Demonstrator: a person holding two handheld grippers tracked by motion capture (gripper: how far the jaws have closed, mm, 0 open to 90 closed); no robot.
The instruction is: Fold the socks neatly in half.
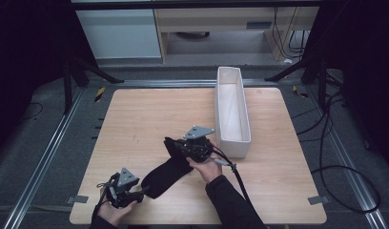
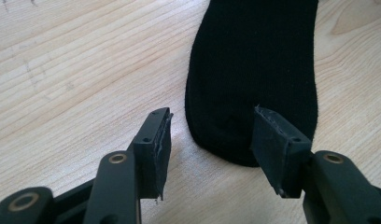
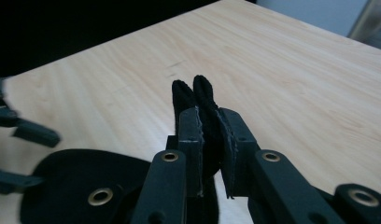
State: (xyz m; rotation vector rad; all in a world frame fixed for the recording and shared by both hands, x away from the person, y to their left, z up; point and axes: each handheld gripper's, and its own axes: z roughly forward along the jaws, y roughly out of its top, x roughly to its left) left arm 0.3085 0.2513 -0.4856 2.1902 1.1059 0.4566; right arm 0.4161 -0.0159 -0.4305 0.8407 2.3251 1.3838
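Note:
A black sock (image 1: 166,174) lies on the wooden table (image 1: 135,119), one end raised. My right gripper (image 1: 176,145) is shut on that raised end; in the right gripper view the folded sock edge (image 3: 194,93) sticks up between the pressed pads (image 3: 191,135). My left gripper (image 1: 142,191) rests low at the table's front left, jaws apart, at the sock's other end. In the left gripper view the rounded sock end (image 2: 249,84) lies between and just beyond the fingertips (image 2: 160,135), and the pads are not pressing on it.
A long white open box (image 1: 232,112) stands at the table's right, just beyond the right hand. Cables (image 1: 335,157) run over the floor to the right. Metal rails (image 1: 45,157) border the table.

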